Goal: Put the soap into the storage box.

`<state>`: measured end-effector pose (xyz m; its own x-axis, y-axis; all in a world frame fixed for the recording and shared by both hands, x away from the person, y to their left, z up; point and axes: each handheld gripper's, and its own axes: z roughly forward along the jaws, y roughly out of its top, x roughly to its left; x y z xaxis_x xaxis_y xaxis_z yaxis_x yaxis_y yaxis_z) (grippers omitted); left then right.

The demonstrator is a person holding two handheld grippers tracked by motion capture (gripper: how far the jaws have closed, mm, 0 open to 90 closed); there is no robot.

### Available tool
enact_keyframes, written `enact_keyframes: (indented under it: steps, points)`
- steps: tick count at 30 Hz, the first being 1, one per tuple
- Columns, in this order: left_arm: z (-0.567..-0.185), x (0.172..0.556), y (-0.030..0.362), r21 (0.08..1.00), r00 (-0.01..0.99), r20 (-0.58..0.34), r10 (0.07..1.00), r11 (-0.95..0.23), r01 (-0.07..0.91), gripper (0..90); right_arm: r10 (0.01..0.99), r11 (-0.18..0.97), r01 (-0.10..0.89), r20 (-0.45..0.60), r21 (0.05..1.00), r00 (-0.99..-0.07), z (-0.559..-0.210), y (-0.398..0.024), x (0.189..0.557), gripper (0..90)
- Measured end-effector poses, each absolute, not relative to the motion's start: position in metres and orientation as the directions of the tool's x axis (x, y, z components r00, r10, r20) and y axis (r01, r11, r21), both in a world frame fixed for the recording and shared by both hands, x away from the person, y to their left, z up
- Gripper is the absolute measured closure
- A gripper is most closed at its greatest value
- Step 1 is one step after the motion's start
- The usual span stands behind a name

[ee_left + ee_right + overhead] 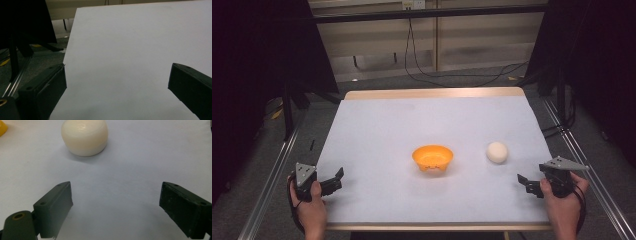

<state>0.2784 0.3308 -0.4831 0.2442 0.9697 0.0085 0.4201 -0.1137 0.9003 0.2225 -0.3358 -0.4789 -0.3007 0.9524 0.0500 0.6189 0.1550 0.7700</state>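
— Item one: what do you hold?

— Nothing. My right gripper [526, 184] sits near the table's right front corner, jaws apart over bare white sheet. My left gripper [333, 181] sits at the left front corner, jaws likewise apart, nothing between them.

— Item two: the nearest thing?

— A cream-white, smooth rounded ball [84, 136], just ahead of my right jaws, resting on the white-covered table [377, 130], not touching them. In the right gripper view its top is cut off by the frame edge. What it is made of I cannot tell.

— Item three?

— An orange plastic bowl [432, 156], mid-table, upright, left of the ball and apart from it. From my right jaws I catch one yellow-orange sliver at the upper left corner. Its inside is hard to make out from above.

— Item four: hidden parts?

— My left gripper view cuts off both jaw bases; dark floor beyond the sheet's left edge is murky.
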Motion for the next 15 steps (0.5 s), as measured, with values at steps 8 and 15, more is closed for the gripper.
enact_keyframes:
  steps: [8, 15]
  points:
    - [-0.483, 0.282, 0.330, 0.881, 0.272, 0.024, 0.962, -0.149, 0.450, 0.8, 0.941, 0.195, 0.641, 0.043, 0.743, -0.335, -0.473, -0.329, 0.233, 9.5]
    - [-0.483, 0.282, 0.327, 0.875, 0.277, 0.047, 0.960, -0.173, 0.452, 0.9, 0.922, 0.246, 0.672, 0.046, 0.699, -0.385, -0.464, -0.327, 0.243, 9.4]
